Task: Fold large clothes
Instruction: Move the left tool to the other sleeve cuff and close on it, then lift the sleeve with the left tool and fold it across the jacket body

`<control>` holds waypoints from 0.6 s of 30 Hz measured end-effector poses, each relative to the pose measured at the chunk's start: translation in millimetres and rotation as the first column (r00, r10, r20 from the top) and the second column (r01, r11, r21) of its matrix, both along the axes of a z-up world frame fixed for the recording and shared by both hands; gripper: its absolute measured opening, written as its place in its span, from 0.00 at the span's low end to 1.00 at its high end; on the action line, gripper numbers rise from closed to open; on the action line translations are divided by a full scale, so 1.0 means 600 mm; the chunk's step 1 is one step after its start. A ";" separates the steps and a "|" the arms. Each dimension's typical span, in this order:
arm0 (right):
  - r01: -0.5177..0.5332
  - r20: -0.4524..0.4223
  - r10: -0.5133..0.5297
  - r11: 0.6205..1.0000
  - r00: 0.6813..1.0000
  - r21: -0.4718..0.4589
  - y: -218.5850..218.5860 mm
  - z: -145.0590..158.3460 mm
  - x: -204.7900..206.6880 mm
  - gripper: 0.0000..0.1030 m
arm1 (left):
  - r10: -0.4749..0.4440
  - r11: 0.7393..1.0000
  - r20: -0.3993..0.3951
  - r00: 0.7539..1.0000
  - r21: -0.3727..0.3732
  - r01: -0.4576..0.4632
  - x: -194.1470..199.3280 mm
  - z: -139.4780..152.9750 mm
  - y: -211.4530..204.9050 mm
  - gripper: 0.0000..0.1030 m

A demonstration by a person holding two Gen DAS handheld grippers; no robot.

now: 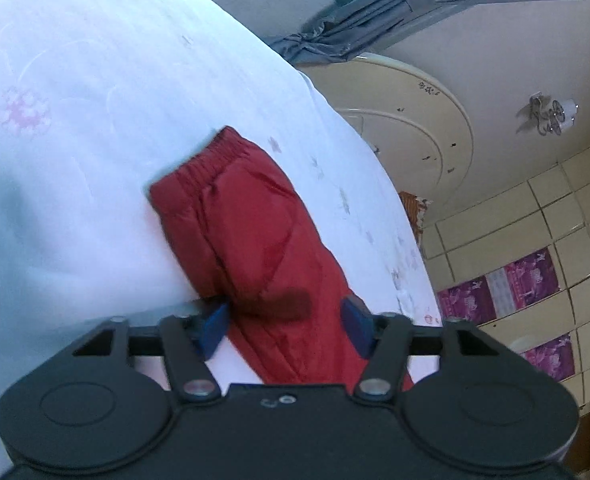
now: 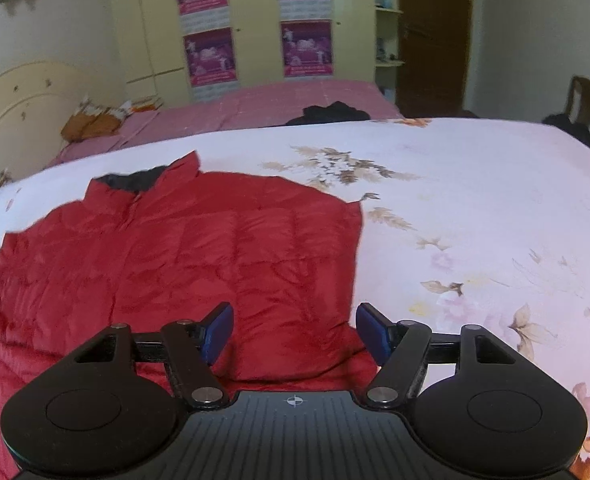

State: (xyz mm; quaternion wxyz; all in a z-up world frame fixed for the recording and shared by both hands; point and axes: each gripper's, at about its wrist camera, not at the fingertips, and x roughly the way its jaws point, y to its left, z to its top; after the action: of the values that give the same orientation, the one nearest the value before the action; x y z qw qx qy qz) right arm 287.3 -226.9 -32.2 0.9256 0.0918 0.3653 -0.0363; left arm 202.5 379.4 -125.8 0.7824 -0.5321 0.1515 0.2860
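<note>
Left wrist view. Item: red quilted jacket [image 1: 255, 240], of which one sleeve is seen, laid across the white floral bedspread [image 1: 95, 80]. The view is rolled, so the bed appears tilted. The sleeve runs from between the jaws away to its elasticated cuff [image 1: 211, 160] at the far end. The left gripper [image 1: 285, 320] is positioned over the near part of the sleeve, blue pads to either side; the jaws are parted, and the fabric is bracketed but no pinch is shown. The sleeve is judged not yet folded in over the body. Also noted: a cream headboard [image 1: 415, 120] and a grey curtain [image 1: 375, 20] at the far right.

Right wrist view. Item: the same jacket [image 2: 175, 260], spread flat on the bedspread [image 2: 475, 200], occupying the left and near part of the bed, collar [image 2: 143, 180] with dark lining at the far end. The right side appears straight-edged, which suggests one portion is already turned in or tidied; this cannot be confirmed. The right gripper [image 2: 293, 332] is held just above the near right corner of the jacket, jaws released and well apart, nothing gripped. A second bed with a pink cover [image 2: 275, 104] is recorded beyond, with a dark garment [image 2: 327, 114] on it, and a wardrobe bearing purple posters [image 2: 255, 20] behind.

Progress, as judged: early stage. Garment laid out and flattened: done. Outstanding: left sleeve to be brought across, then the body to be folded into a compact bundle.
</note>
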 end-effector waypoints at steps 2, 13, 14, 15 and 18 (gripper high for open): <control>0.012 0.004 -0.013 1.000 1.000 0.012 -0.006 0.004 0.000 0.66 | -0.026 0.999 -0.034 0.999 0.030 0.027 0.011 0.000 0.004 0.17; 0.026 0.013 -0.026 1.000 1.000 0.015 -0.005 0.010 -0.008 0.66 | -0.066 0.989 0.042 0.997 0.135 0.059 0.011 0.031 -0.014 0.06; 0.026 0.013 -0.026 1.000 1.000 0.013 -0.005 0.011 -0.008 0.66 | -0.066 0.989 0.051 0.996 0.136 0.059 0.010 0.032 -0.015 0.06; 0.024 0.012 -0.024 1.000 1.000 0.014 -0.006 0.010 -0.007 0.66 | -0.064 0.989 0.056 0.996 0.134 0.056 0.009 0.034 -0.015 0.06; 0.022 0.015 -0.023 1.000 1.000 0.013 -0.004 0.011 -0.009 0.66 | 0.001 1.000 0.079 0.997 0.029 -0.004 -0.005 0.019 -0.013 0.10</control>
State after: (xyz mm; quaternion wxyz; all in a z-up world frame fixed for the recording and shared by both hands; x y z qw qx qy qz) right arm 281.9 -229.6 -25.9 0.9274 0.1023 0.3572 -0.0436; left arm 199.7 371.6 -114.4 0.7951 -0.5318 0.1154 0.2678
